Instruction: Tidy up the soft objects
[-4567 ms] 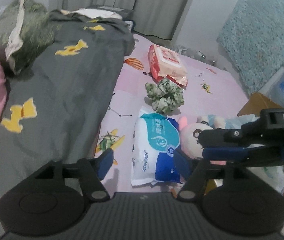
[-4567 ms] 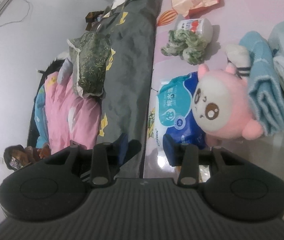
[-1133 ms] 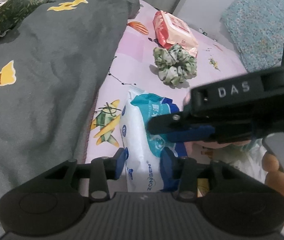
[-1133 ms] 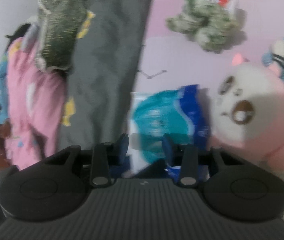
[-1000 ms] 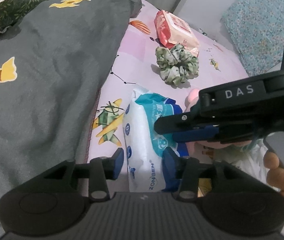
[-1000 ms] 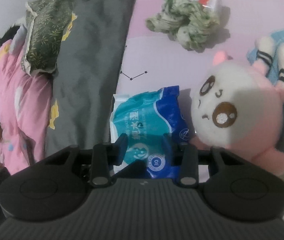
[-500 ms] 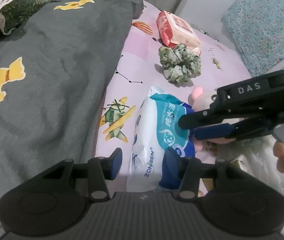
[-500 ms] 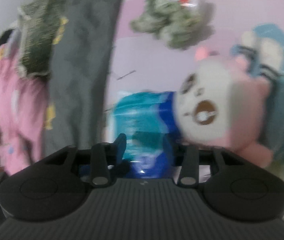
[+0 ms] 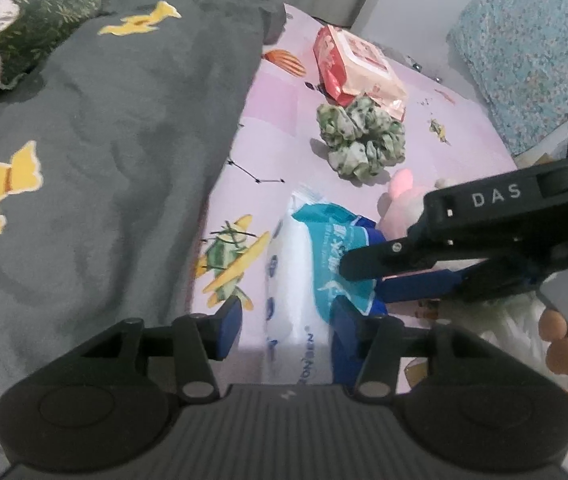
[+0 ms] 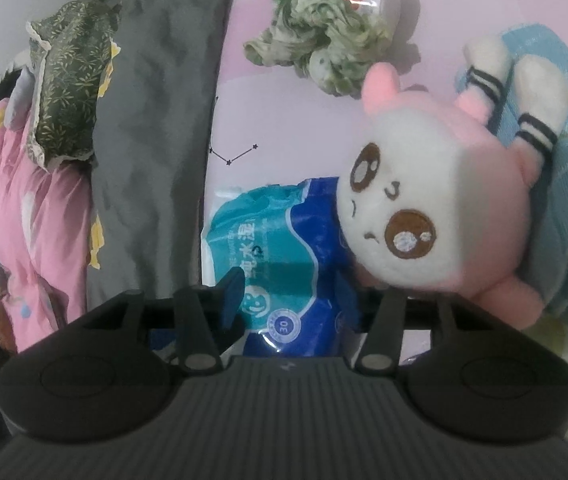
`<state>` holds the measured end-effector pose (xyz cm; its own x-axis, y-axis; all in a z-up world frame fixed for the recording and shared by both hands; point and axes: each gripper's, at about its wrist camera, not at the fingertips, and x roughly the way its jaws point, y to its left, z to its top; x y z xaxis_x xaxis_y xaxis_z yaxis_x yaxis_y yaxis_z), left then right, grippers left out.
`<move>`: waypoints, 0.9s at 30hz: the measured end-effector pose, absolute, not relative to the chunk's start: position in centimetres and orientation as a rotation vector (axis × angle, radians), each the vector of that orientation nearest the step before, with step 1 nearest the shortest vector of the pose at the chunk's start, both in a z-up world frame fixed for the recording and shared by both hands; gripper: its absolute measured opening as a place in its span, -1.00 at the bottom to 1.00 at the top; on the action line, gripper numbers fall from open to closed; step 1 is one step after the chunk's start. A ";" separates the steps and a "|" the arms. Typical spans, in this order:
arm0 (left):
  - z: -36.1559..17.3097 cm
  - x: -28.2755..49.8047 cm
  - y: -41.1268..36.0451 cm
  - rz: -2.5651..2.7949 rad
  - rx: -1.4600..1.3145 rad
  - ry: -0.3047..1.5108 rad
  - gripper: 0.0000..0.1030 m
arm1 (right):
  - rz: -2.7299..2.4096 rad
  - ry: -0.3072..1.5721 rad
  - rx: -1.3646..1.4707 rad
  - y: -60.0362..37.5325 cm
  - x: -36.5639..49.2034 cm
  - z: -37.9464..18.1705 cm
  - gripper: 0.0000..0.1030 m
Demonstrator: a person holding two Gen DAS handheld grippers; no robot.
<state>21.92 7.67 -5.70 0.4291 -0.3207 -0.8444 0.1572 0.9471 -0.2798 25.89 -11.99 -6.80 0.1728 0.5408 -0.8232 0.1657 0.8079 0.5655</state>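
Pink sheets are filling mid-frame, with a grey quilt (image 9: 104,160) lying at left. Both grippers are opening around the wipes pack (image 9: 304,280) (lower centre): left gripper (image 9: 286,324) straddling it, right gripper (image 10: 300,300) likewise. The plush (image 10: 436,216) is leaning on it at right, so lifting risks dragging that along.

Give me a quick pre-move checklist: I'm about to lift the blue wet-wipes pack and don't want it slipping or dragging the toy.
1. Wet-wipes pack sits between the left gripper fingers: ok.
2. Left pads pressing the pack: not ok; jaws opening, gap beside the left finger.
3. Right gripper straddles the pack: ok, but jaws opening, no firm pinch.
4. Pink plush toy clear of the pack: not ok; its head rests against it.
5. Green scrunchie out of the way: ok.
6. Pack's underside free: cannot tell.
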 end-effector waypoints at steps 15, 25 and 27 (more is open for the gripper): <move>-3.2 20.2 5.8 -0.277 -0.100 1.055 -0.08 | 0.374 1.384 0.726 -11.8 25.5 -6.9 0.05; 3.6 16.9 6.4 -0.242 -0.100 0.914 -0.08 | 0.490 1.286 0.737 -11.1 23.8 -0.7 0.05; 4.9 16.5 5.9 -0.246 -0.103 0.886 -0.07 | 0.508 1.257 0.739 -11.4 23.4 0.8 0.05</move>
<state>16.48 5.93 4.93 0.6062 -0.2551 -0.7533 0.1697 0.9668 -0.1908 23.36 -11.39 0.76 0.2494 0.7081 -0.6606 0.0507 0.6717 0.7391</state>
